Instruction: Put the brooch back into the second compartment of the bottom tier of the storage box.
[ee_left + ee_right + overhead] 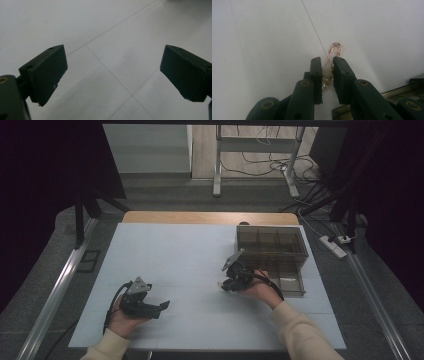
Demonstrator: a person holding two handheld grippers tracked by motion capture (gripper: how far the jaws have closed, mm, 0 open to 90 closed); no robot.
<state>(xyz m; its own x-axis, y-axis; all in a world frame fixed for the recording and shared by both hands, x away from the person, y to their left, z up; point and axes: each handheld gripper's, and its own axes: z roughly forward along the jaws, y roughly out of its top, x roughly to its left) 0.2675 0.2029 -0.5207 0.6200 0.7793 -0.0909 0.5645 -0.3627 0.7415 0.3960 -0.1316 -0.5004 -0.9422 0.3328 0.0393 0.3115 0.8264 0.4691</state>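
Observation:
A small brooch [327, 70] of white pearls on a gold wire hook lies on the pale table mat [185, 250]. My right gripper [327, 60] points down at it, and the two pads sit against the pearl cluster from either side while the gold hook sticks out beyond the tips. In the high view the right gripper [224, 284] is at the centre right of the mat, just left of the box. My left gripper [163, 306] rests low at the front left, its jaws wide apart. In its own view the left gripper [112, 72] has only bare mat between the pads.
A dark see-through compartment box [272, 244] stands at the back right of the mat, with a pulled-out drawer [291, 281] in front of it, close to my right hand. A wooden table edge [210, 217] runs behind the mat.

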